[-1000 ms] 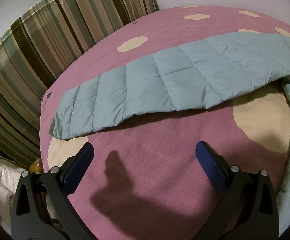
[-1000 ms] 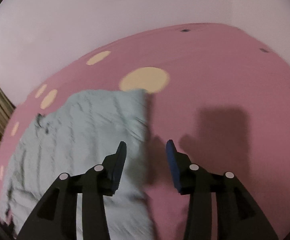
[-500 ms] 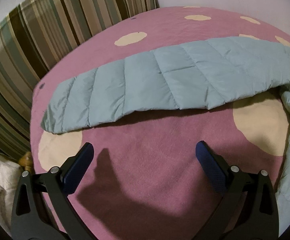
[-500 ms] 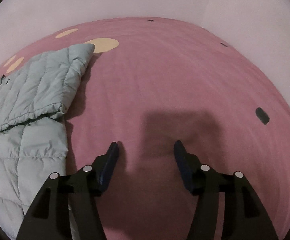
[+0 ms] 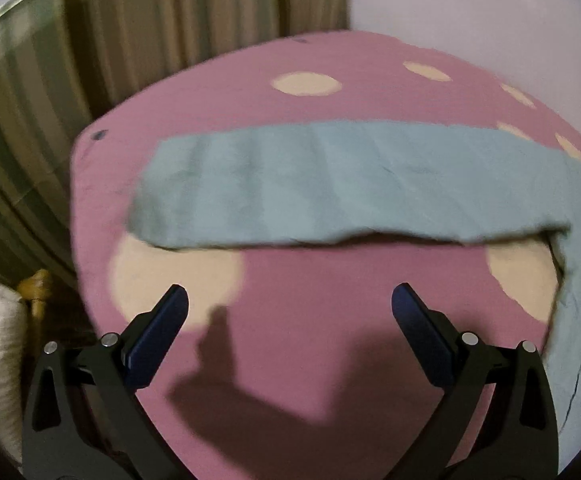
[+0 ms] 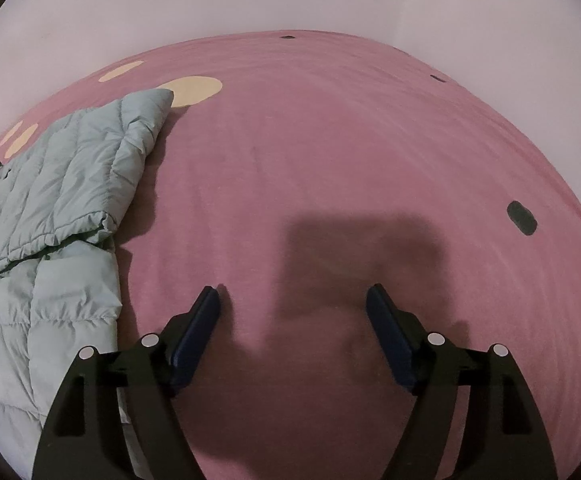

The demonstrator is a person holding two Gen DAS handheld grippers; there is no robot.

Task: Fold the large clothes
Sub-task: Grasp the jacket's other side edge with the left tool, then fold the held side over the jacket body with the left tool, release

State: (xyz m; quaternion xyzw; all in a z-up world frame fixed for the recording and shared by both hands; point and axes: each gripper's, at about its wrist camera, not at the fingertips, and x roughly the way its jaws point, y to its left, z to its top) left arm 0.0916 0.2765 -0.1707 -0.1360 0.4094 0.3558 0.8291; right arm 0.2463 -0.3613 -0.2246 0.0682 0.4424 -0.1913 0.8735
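Bedroom at home: bed w/ pink sheet, striped curtain.

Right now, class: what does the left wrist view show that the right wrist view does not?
Only the left wrist view shows the striped curtain and the jacket's outstretched sleeve. Only the right wrist view shows the folded-over sleeve and a dark spot. Both show the blue puffer jacket on the pink dotted bedsheet, with open, empty jaws in front.

- Pink bed sheet with cream dots, few dark marks.
- Pale blue quilted jacket lay flat on it, sleeve stretched straight across, hem folded over.
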